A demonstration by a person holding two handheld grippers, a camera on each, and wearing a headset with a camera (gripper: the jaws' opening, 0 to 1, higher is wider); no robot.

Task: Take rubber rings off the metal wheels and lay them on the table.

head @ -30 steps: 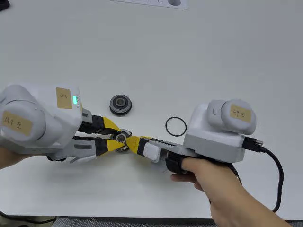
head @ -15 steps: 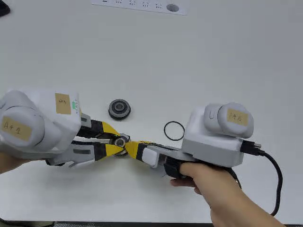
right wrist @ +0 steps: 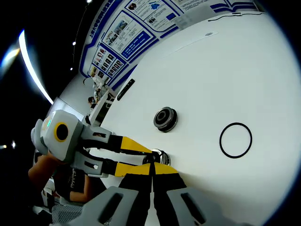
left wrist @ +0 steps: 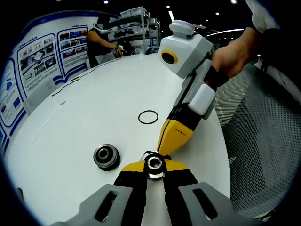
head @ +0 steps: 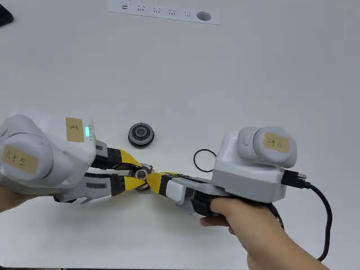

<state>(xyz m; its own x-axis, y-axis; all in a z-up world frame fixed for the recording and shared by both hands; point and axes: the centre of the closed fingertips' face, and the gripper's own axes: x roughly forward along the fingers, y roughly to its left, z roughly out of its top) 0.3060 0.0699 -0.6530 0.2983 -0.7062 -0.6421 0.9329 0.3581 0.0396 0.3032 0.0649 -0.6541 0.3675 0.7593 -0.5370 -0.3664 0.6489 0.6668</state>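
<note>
My left claw clenches the metal wheel at its tips while my right claw, jaws pressed together, noses against its rubber ring, so a crooked tug could twist the wheel loose onto the worktop.

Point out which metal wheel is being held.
The wheel clamped by the left gripper; the other wheel lies free on the table.
</note>
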